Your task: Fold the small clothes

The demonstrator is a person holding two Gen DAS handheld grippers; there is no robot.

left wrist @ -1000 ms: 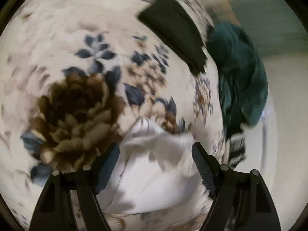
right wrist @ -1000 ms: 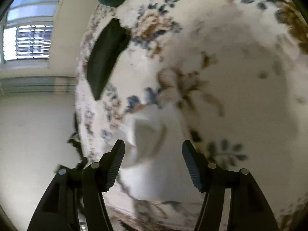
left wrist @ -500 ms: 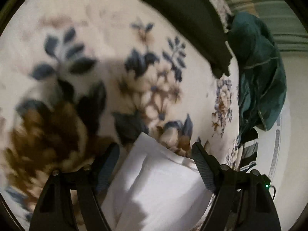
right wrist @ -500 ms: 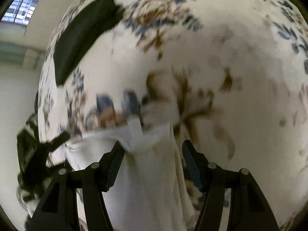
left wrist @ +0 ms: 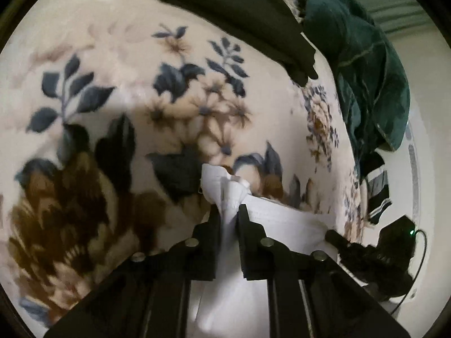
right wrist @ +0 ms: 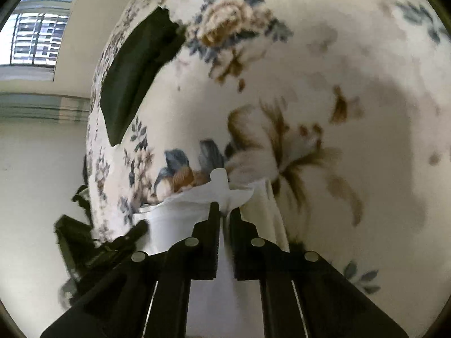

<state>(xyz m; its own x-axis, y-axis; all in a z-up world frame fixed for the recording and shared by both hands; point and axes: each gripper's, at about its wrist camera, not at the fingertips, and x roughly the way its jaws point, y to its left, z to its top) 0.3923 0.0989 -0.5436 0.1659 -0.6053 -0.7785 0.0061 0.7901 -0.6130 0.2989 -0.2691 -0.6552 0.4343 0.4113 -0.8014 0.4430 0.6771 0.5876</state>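
A small white garment (left wrist: 282, 222) lies on a cream floral blanket (left wrist: 112, 64). My left gripper (left wrist: 229, 211) is closing its jaws on one bunched corner of it, and the cloth is pinched between the pads. In the right wrist view, my right gripper (right wrist: 224, 211) is closing on the other corner of the white garment (right wrist: 180, 217), with a fold squeezed between its pads. The cloth's top edge stretches between the two grips. Each gripper shows dark at the edge of the other's view.
A folded black garment (left wrist: 248, 19) lies farther back on the blanket, also seen as the black garment (right wrist: 135, 73). A crumpled dark green garment (left wrist: 366, 79) sits by the blanket's far edge with a striped piece (left wrist: 377, 188) below it. A window (right wrist: 36, 39) is beyond the blanket (right wrist: 352, 112).
Both grippers came down to the white garment's top edge and went from wide open to shut on its corners. The cloth now bunches between each pair of pads.
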